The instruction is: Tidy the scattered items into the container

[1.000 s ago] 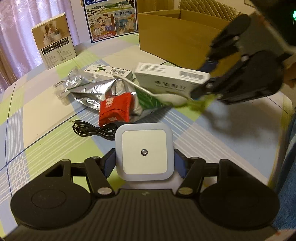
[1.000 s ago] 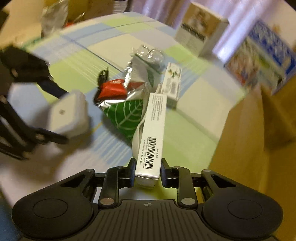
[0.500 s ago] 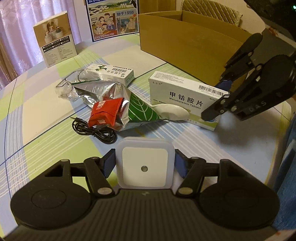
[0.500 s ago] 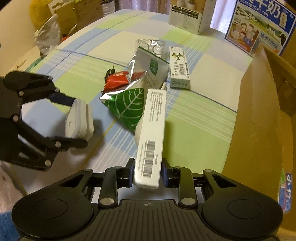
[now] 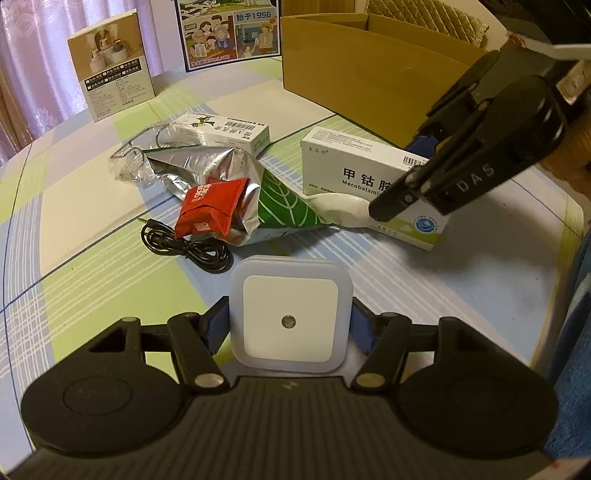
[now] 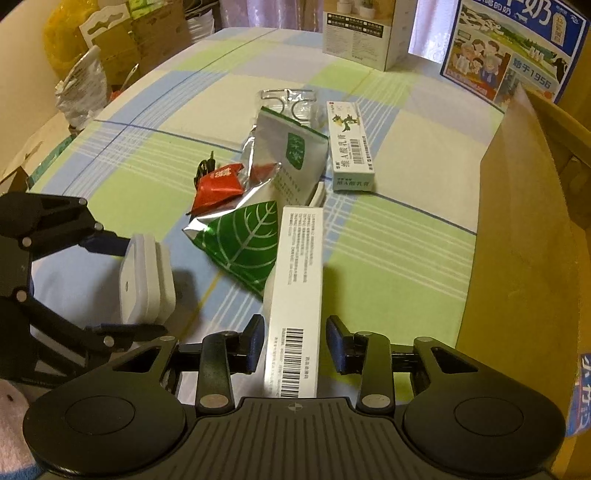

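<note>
My left gripper (image 5: 289,325) is shut on a white square night light (image 5: 290,317), also seen from the side in the right wrist view (image 6: 146,282). My right gripper (image 6: 295,345) is open, its jaws standing a little off both sides of a white Mecobalamin tablet box (image 6: 295,295) that lies on the table (image 5: 373,177). The brown cardboard box (image 5: 369,70) stands at the back right, with its wall in the right wrist view (image 6: 517,236). A silver and green foil pouch (image 5: 236,181), a red sachet (image 5: 212,206), a black cable (image 5: 184,247) and a white ointment box (image 5: 225,129) lie on the checked tablecloth.
A clear plastic packet (image 5: 129,162) lies behind the pouch. A small product carton (image 5: 110,62) and a blue milk carton (image 5: 229,29) stand at the table's far edge. Bags and cartons (image 6: 92,55) sit beyond the table's left side.
My right gripper lowered the tablet box onto the table and opened its jaws off it. My left gripper still holds the night light in about the same place.
</note>
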`<state>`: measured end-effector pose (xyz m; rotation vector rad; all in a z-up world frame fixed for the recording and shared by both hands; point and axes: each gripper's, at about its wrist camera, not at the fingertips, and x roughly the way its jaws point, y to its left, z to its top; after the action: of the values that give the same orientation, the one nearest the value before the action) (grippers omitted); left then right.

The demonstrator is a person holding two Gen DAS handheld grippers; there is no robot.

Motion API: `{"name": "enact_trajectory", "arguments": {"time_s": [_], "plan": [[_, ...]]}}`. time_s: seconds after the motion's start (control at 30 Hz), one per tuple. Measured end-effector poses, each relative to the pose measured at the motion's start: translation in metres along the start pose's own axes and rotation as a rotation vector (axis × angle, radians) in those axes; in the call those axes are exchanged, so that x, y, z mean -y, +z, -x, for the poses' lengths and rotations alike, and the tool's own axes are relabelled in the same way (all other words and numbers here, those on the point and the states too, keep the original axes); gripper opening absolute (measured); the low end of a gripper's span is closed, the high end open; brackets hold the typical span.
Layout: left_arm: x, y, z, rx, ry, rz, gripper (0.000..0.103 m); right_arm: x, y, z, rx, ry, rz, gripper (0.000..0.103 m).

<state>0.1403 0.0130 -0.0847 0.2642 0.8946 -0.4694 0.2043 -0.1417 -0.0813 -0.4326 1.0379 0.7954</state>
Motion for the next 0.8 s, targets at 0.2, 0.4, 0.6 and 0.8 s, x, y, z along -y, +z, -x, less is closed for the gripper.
{"name": "enact_trajectory", "arguments": {"time_s": [0.2, 0.4, 0.6, 0.8], "plan": [[0.004, 0.0, 0.003, -0.002, -0.006, -0.003, 0.061, 0.002, 0.0, 0.003, 0.003, -0.013, -0.008, 0.022], [0.007, 0.004, 0.013, 0.011, 0.008, -0.002, 0.061, 0.0, -0.005, 0.018, 0.031, -0.024, 0.0, 0.022], [0.011, 0.013, 0.028, 0.028, 0.03, 0.022, 0.061, -0.003, -0.007, 0.05, 0.089, -0.018, -0.02, 0.022], [0.019, 0.029, 0.053, 0.054, 0.056, 0.067, 0.061, -0.007, -0.008, 0.087, 0.149, -0.026, -0.027, 0.022]]}}
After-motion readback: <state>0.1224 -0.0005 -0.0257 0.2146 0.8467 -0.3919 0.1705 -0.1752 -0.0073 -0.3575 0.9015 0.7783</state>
